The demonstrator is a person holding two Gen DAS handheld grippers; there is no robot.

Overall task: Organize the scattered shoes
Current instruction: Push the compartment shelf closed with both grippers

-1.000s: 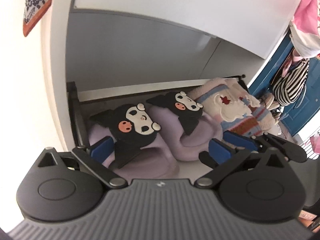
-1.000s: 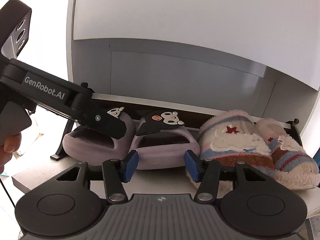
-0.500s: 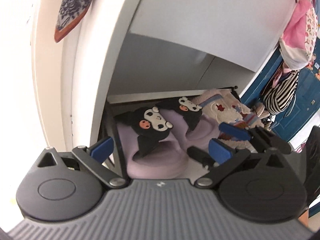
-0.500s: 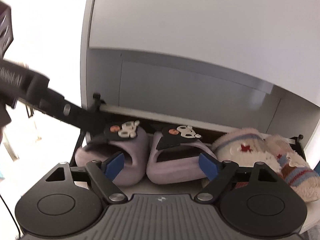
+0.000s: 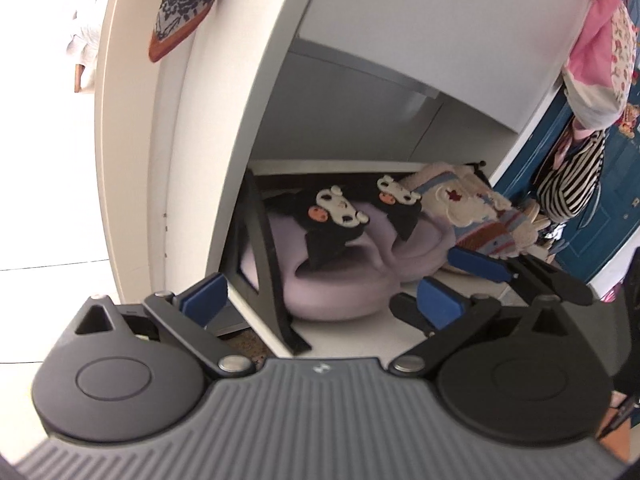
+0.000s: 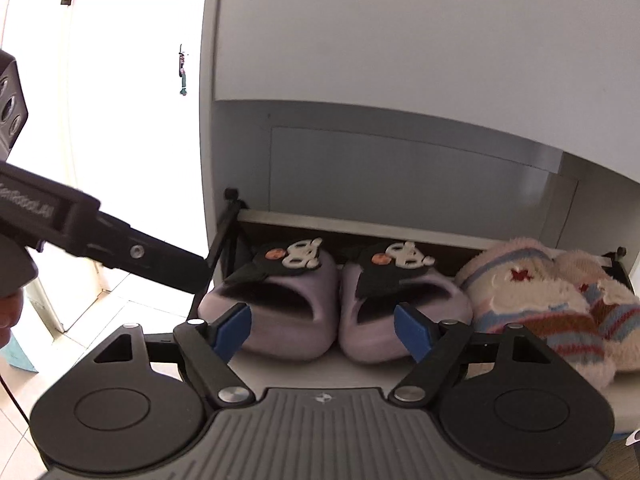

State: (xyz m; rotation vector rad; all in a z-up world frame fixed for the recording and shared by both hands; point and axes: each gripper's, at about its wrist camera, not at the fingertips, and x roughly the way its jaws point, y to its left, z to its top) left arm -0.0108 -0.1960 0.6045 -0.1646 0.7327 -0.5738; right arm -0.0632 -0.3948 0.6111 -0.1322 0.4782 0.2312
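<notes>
Only the left wrist view shows the striped bag (image 5: pixel 568 184) beside the cabinet (image 5: pixel 360 40)

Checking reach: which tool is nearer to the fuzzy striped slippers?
Right. The right tool, jaws opening in front of the purple slippers and gripping nothing, is beside the fuzzy striped slippers; the left tool is farther left, at the cabinet's side wall.
</notes>
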